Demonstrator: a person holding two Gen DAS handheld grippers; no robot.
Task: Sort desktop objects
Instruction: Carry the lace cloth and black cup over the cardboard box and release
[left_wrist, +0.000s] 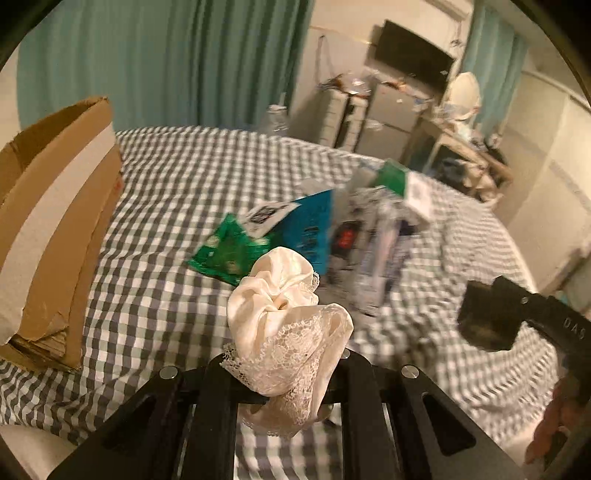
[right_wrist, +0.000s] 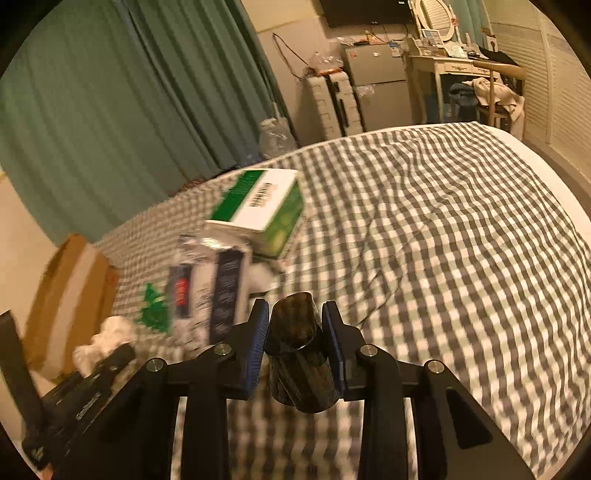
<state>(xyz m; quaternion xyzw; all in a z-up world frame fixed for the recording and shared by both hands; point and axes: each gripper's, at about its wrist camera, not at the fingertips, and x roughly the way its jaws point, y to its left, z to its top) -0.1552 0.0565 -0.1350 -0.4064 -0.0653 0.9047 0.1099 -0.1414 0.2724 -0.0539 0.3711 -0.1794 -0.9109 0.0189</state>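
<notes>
My left gripper (left_wrist: 284, 365) is shut on a cream satin and lace scrunchie (left_wrist: 280, 302), held above the checked bedsheet (left_wrist: 166, 206). My right gripper (right_wrist: 295, 325) is shut on a dark, glossy brown tube-shaped item (right_wrist: 295, 332), gripped between its blue pads (right_wrist: 258, 332). The left wrist view shows that same dark item (left_wrist: 487, 321) at the right. On the sheet beyond lies a pile: a green packet (left_wrist: 225, 254), a blue carton (left_wrist: 310, 229), a blurred white and blue pack (left_wrist: 376, 251) and a green and white box (right_wrist: 266, 206).
An open cardboard box (left_wrist: 55, 229) stands at the left edge of the bed. Green curtains (right_wrist: 110, 110) hang behind. A small fridge (right_wrist: 376, 85), a dressing table (right_wrist: 450, 74) and a chair stand past the bed's far end. The sheet's right part (right_wrist: 443, 221) is bare.
</notes>
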